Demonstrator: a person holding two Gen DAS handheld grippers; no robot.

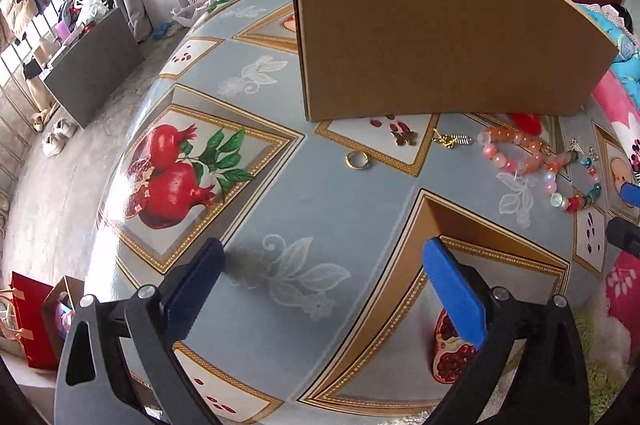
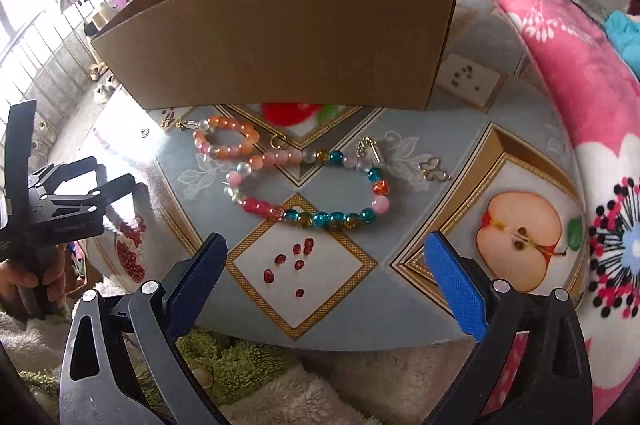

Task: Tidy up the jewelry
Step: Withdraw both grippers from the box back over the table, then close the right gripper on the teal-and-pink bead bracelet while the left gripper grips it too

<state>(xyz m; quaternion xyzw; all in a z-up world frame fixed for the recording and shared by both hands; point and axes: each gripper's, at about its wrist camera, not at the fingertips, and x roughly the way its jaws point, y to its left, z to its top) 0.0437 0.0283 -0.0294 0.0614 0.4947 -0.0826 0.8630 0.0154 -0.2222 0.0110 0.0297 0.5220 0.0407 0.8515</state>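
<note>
An open cardboard box (image 1: 440,33) (image 2: 280,37) stands on the patterned table. In front of it lie an orange-pink bead bracelet (image 1: 516,149) (image 2: 226,139), a multicolour bead bracelet (image 2: 320,191) (image 1: 576,191), a gold ring (image 1: 357,159), a butterfly charm (image 1: 405,137), gold earrings (image 1: 450,140) (image 2: 434,171) and a small gold hoop (image 2: 279,142). My left gripper (image 1: 322,289) is open and empty, low over the table, short of the ring. My right gripper (image 2: 326,273) is open and empty at the table's near edge, short of the multicolour bracelet.
The table (image 1: 280,193) has a blue-grey fruit-print cover. A pink floral blanket (image 2: 580,97) lies along its right side. A fluffy green-white rug (image 2: 248,377) sits below the near edge. The left gripper's body (image 2: 60,209) shows at the left of the right wrist view.
</note>
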